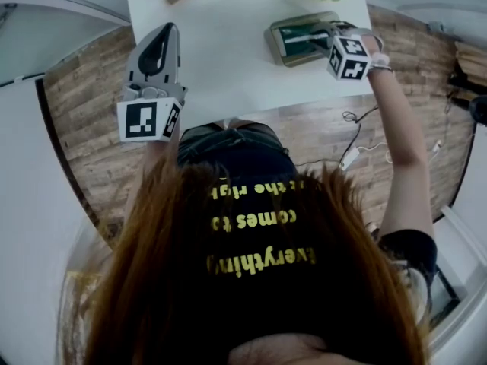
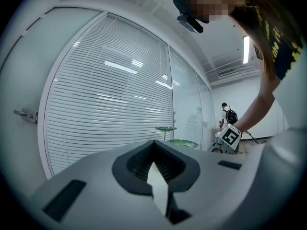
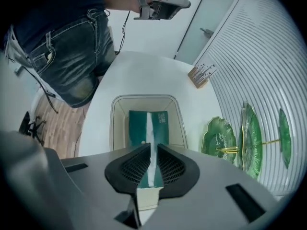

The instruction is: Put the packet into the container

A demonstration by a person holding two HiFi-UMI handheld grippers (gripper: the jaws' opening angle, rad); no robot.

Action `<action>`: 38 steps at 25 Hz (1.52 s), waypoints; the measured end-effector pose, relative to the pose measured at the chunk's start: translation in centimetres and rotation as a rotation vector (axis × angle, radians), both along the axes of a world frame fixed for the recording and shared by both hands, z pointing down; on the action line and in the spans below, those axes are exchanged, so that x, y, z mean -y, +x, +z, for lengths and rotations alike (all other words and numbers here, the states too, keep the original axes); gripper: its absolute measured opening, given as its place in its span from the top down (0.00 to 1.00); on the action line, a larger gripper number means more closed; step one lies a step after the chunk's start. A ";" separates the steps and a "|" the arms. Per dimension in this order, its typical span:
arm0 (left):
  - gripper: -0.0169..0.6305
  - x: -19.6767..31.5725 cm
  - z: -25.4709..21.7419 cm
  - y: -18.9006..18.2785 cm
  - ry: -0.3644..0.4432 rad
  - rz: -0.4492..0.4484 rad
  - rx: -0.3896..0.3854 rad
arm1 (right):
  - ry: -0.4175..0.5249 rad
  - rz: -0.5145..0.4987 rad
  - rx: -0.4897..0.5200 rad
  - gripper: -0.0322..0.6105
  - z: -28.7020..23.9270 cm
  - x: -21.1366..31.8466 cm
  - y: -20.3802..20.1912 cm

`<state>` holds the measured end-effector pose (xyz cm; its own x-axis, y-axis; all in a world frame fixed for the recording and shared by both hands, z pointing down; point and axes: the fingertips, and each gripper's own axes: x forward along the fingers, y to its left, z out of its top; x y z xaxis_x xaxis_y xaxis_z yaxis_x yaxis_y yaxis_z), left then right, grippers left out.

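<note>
Hair (image 1: 251,280): the person's head fills the low part of the head view, just under the camera.
Left gripper (image 1: 171,29): I see it held at the near edge of the white table (image 1: 228,59), away from the work. Its jaws are pressed together with nothing in them, and it points at window blinds (image 2: 105,104).
Right gripper (image 3: 152,150): it hangs right above the container (image 3: 115,123). Its jaws are almost together, only a thin slit between them, and I see nothing pinched.
Packet (image 3: 139,126): green with a white stripe, lying flat inside the container.
Container: a pale tray on the table, in front of the person.
Green plates (image 3: 218,138): on the table beyond the container, apart from it.
</note>
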<state>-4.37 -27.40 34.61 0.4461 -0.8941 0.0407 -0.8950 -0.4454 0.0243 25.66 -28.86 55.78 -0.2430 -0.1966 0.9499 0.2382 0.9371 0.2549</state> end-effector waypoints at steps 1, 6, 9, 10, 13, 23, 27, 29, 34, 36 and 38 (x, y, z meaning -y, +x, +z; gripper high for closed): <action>0.97 0.1 0.0 0.1 0.000 0.003 -0.001 | 0.001 0.024 0.019 0.87 0.0 0.0 0.0; 0.97 0.0 -0.1 0.2 0.002 0.017 -0.005 | -0.004 0.113 0.109 0.92 -1.5 -0.4 -0.9; 0.97 0.1 0.0 0.3 0.003 0.025 -0.011 | 0.028 0.209 0.197 0.92 -2.9 -0.5 -1.3; 0.97 0.1 0.0 0.3 0.004 0.027 -0.014 | 0.042 0.252 0.244 0.92 -3.7 -0.4 -1.6; 0.97 0.2 -0.2 0.5 0.008 0.034 -0.015 | 0.083 0.428 0.438 0.92 -6.2 0.1 -2.3; 0.97 0.5 -1.0 1.7 0.038 0.069 -0.002 | 0.331 0.951 1.100 0.92 -14.8 1.4 -0.6; 0.97 0.3 -1.2 2.6 0.045 0.091 0.000 | 0.398 1.047 1.279 0.92 -17.9 0.4 0.1; 0.97 0.3 -1.2 3.0 0.047 0.098 0.001 | 0.396 1.067 1.333 0.92 -18.9 -0.5 0.0; 0.97 0.0 -1.3 3.8 0.055 0.110 0.000 | 0.406 1.151 1.406 0.92 -19.6 -3.6 0.0; 0.97 -0.2 -1.3 4.0 0.055 0.113 0.000 | 0.439 1.171 1.422 0.92 -20.1 -4.6 0.1; 0.97 -0.3 -1.1 4.1 0.052 0.117 0.001 | 0.460 1.173 1.434 0.92 -20.8 -5.1 0.0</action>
<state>-0.23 -27.10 33.51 0.5472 -0.8370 -0.0040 -0.8370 -0.5472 -0.0021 25.68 -23.78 34.95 -0.2620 -0.9649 0.0182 -0.9603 0.2588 -0.1039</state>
